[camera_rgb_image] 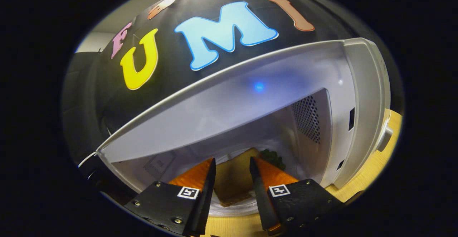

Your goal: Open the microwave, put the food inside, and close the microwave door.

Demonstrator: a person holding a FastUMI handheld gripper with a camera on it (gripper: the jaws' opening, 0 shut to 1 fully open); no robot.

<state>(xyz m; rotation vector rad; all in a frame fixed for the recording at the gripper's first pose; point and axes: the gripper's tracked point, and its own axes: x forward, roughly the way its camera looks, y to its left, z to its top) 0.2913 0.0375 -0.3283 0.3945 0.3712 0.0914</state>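
Observation:
The white microwave (361,97) stands open, and I look straight into its pale cavity (272,129). Low in the cavity mouth is a white plate (232,211) carrying a tan slice of food (232,179) with a dark green piece (273,158) behind it. My gripper (232,159) reaches into the opening, its two fingers apart over the plate. The tan slice shows in the gap between them and runs wider than that gap, so neither finger presses on it. The fingers hide the plate's sides.
A perforated vent panel (307,119) lines the cavity's right wall. The control strip with a knob (384,136) is further right. The wooden table (372,172) shows under and beside the microwave. A dark edge (103,185), perhaps the open door, is at the lower left.

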